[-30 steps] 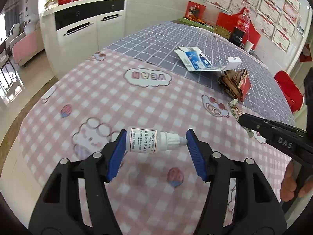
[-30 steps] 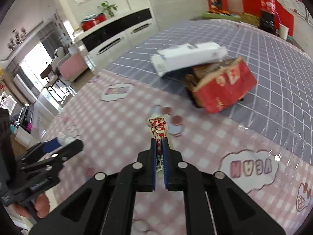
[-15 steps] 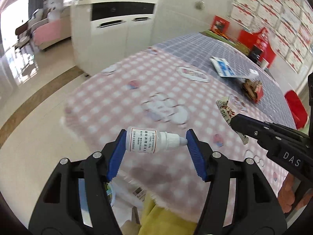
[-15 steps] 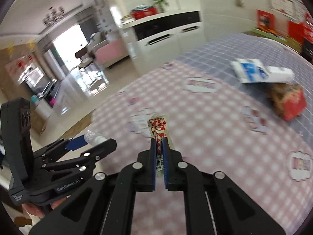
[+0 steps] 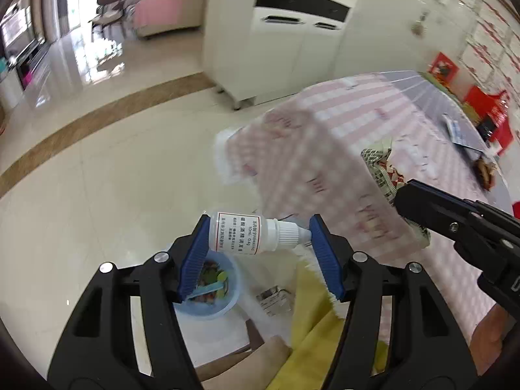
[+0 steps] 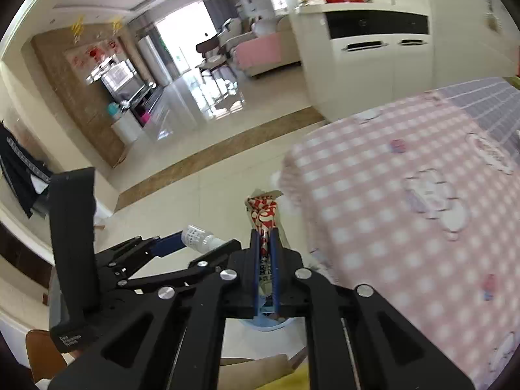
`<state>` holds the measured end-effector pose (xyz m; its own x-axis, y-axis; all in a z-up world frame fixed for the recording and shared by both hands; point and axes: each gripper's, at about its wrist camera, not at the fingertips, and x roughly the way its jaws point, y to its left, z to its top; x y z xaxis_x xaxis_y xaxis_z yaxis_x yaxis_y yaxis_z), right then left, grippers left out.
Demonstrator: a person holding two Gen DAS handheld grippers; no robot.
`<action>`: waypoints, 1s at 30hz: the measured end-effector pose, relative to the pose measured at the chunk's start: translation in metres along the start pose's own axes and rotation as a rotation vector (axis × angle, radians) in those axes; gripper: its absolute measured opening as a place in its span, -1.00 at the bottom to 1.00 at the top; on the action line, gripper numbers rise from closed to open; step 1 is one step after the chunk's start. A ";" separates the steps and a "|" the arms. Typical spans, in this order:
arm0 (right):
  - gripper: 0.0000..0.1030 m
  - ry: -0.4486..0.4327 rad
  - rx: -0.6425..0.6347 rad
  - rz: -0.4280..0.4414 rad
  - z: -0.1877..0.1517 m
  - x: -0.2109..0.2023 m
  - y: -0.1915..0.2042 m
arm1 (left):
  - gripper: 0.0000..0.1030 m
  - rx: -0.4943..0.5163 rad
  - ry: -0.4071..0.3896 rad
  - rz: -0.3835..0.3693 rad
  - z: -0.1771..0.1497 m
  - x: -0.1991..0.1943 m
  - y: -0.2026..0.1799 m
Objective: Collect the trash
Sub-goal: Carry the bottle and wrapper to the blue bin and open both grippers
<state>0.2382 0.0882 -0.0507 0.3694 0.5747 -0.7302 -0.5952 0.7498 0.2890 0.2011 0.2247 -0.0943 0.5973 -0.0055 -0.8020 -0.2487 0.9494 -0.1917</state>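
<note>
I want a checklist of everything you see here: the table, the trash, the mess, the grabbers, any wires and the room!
Surface: table with a pink checked cloth, grey checks at its far end; blurred.
Job's things: small white dropper bottle and a red-and-white wrapper, both in grippers; blue bin on the floor, holding colourful scraps.
Clutter: blue-and-white packet on the far table; paper scrap on the floor by the bin.
Grippers: left gripper clamps the bottle end to end; right gripper shut on the wrapper.
Cables: nothing seen.
Surroundings: white cabinet, shiny tiled floor, pink sofa.
</note>
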 end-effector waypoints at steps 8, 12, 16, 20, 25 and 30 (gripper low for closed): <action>-0.86 0.065 -0.018 0.013 -0.003 0.038 0.019 | 0.46 -0.103 0.111 0.118 -0.019 0.027 0.052; -0.86 0.095 -0.031 0.002 -0.005 0.052 0.022 | 0.46 -0.137 0.137 0.136 -0.027 0.034 0.072; -0.86 0.137 -0.052 0.000 -0.010 0.070 0.032 | 0.46 -0.162 0.145 0.159 -0.035 0.033 0.085; -0.80 0.191 -0.083 -0.002 -0.010 0.097 0.047 | 0.46 -0.191 0.148 0.186 -0.042 0.029 0.098; 0.52 0.247 -0.137 -0.001 -0.017 0.125 0.063 | 0.46 -0.242 0.127 0.264 -0.055 0.013 0.118; 0.52 0.254 -0.165 -0.015 -0.028 0.133 0.067 | 0.46 -0.267 0.116 0.289 -0.061 0.001 0.128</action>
<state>0.2270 0.2059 -0.1461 0.2013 0.4477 -0.8712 -0.7064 0.6825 0.1875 0.1231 0.3271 -0.1542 0.3877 0.1997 -0.8999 -0.5921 0.8022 -0.0771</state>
